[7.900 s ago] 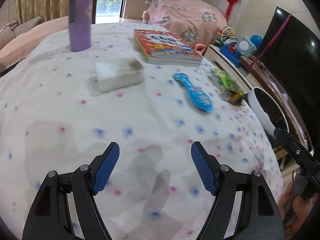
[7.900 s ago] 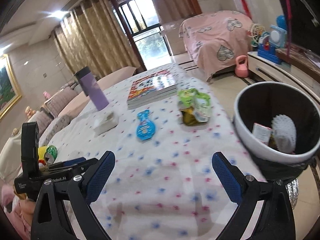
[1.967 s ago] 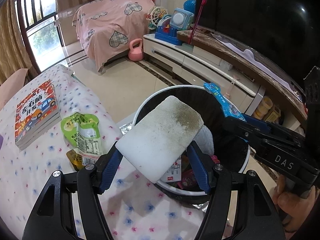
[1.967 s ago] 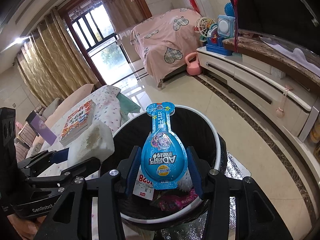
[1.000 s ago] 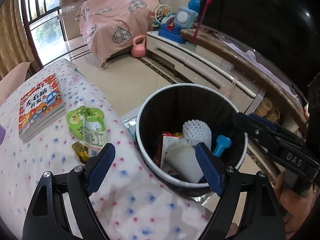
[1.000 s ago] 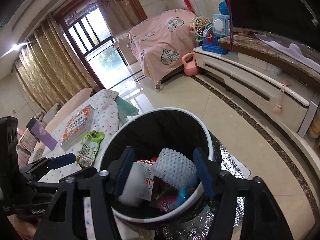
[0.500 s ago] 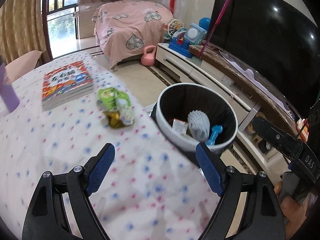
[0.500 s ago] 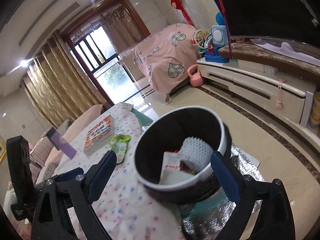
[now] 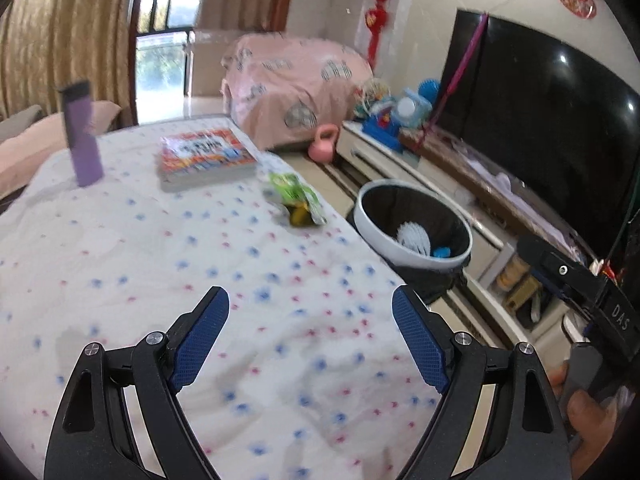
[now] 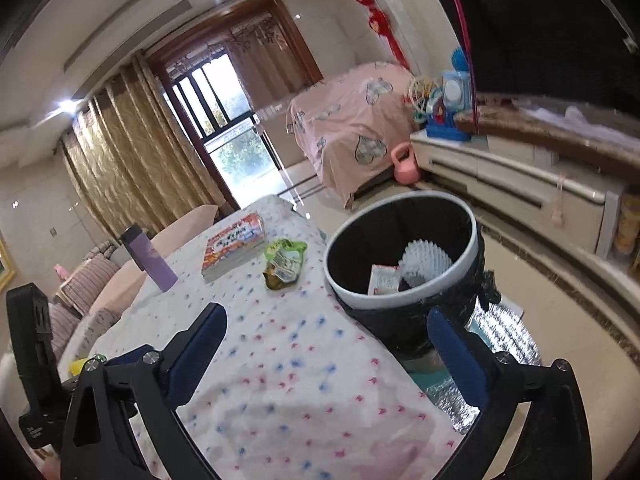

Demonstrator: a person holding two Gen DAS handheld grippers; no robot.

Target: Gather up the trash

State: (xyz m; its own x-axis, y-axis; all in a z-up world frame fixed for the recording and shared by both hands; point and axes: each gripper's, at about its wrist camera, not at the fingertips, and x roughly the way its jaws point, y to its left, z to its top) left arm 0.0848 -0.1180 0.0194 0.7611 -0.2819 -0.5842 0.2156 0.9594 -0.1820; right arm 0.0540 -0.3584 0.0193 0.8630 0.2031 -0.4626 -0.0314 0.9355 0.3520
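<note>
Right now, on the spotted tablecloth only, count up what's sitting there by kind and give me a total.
Purple bottle: 1
Stack of books: 1
Green snack wrapper: 1
Total: 3

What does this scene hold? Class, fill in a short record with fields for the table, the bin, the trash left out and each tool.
table: tablecloth dotted pink and blue; book and purple bottle on it
bin: trash bin beside the table, white foam net inside
trash left: green snack wrapper on the cloth near the bin
left tool: opening, nothing between its pads
right tool: opening, nothing held
</note>
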